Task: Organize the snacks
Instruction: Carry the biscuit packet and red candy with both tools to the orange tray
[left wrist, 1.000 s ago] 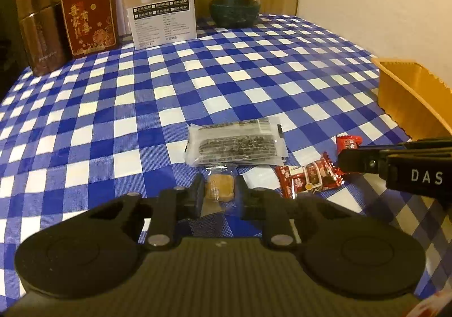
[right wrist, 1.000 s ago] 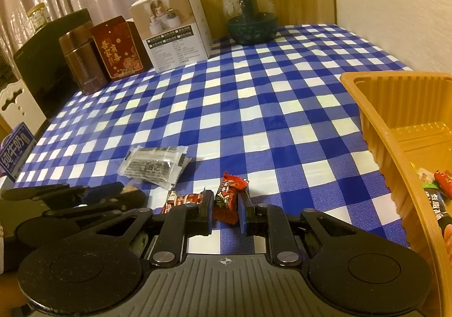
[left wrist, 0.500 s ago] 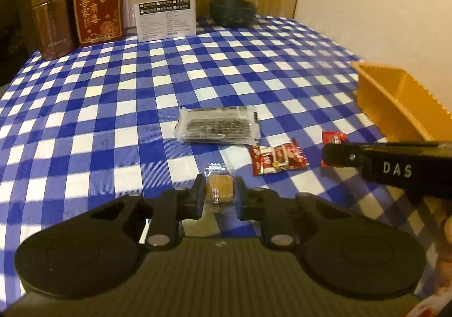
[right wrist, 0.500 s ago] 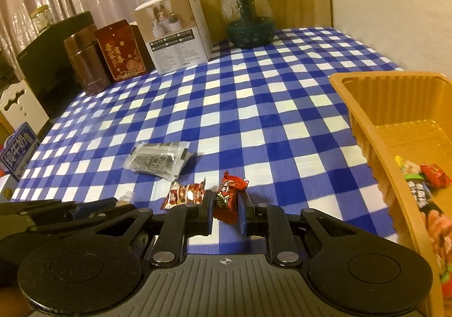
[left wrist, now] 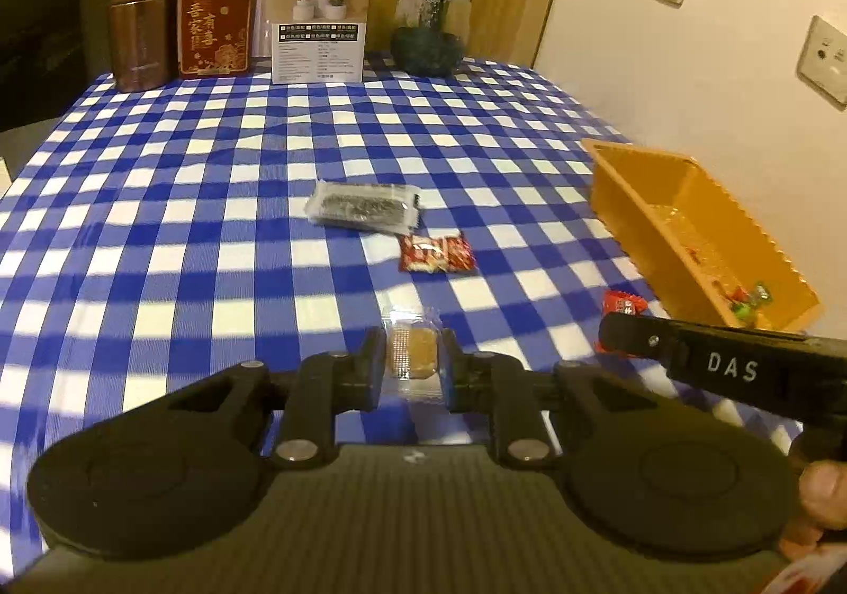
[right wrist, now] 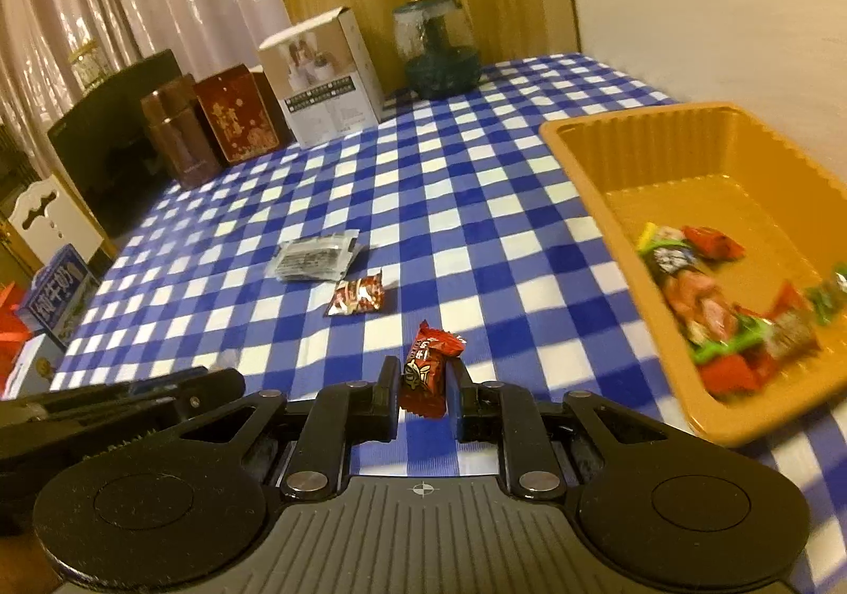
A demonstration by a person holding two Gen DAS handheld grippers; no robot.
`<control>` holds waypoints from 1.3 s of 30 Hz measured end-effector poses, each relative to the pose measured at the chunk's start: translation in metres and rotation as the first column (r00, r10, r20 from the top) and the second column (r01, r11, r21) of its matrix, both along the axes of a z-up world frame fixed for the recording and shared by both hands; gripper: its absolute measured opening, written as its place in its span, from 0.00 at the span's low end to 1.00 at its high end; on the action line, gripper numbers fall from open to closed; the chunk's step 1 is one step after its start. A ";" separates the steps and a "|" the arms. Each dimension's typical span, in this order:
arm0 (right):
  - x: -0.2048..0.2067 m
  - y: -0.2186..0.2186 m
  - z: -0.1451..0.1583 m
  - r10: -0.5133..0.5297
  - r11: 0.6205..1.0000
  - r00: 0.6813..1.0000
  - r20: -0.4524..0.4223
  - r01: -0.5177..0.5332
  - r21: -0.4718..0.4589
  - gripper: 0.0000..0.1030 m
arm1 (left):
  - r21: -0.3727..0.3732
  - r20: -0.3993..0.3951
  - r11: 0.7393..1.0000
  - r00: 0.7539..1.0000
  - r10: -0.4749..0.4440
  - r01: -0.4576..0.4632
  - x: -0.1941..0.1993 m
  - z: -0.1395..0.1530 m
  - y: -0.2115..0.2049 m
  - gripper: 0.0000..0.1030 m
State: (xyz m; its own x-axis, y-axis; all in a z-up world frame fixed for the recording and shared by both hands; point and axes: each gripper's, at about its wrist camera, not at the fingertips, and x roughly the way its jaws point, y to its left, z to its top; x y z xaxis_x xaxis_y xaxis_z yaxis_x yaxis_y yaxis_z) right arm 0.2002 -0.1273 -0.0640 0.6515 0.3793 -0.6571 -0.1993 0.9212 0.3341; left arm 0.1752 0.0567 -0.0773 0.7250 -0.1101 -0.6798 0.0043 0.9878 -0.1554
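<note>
While clamped — left gripper (left wrist: 414, 356) jaws on wafer (left wrist: 412, 351), right gripper (right wrist: 423, 382) jaws on candy (right wrist: 426, 370).

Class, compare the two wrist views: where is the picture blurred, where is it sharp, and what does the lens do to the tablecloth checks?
Right wrist view: the orange tray and its snacks smear with motion blur, while the held red candy stays sharp. Left wrist view: the cloth is streaked, the wrapped biscuit fairly crisp. Both views: warm dim light, checks bowed by the fisheye.
</note>
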 end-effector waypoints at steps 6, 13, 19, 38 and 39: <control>-0.036 -0.012 0.026 0.009 1.000 0.999 0.052 -0.008 -0.014 0.18 | 0.000 0.012 1.000 1.000 0.015 -0.015 -0.036 0.018 -0.017 0.18; -0.067 -0.024 0.044 0.016 1.000 0.997 0.080 -0.014 -0.027 0.18 | -0.007 0.018 1.000 1.000 0.020 -0.020 -0.065 0.035 -0.031 0.18; -0.083 -0.033 0.051 0.017 0.999 0.996 0.086 -0.014 -0.034 0.18 | -0.004 0.036 1.000 0.999 0.014 -0.014 -0.079 0.049 -0.041 0.18; -0.099 -0.092 0.062 -0.102 0.993 0.989 0.103 0.108 -0.050 0.18 | -0.011 0.068 0.997 0.994 -0.081 0.082 -0.081 0.070 -0.091 0.18; -0.099 -0.096 0.062 -0.110 0.992 0.989 0.103 0.116 -0.051 0.18 | -0.012 0.069 0.996 0.994 -0.086 0.087 -0.081 0.071 -0.093 0.18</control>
State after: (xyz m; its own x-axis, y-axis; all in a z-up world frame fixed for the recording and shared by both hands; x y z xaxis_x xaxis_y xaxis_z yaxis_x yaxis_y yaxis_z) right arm 0.1014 -0.2231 -0.0019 0.7512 0.2633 -0.6053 -0.1226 0.9567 0.2640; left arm 0.0945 -0.0362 -0.0067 0.7569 -0.1844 -0.6270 0.1009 0.9808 -0.1666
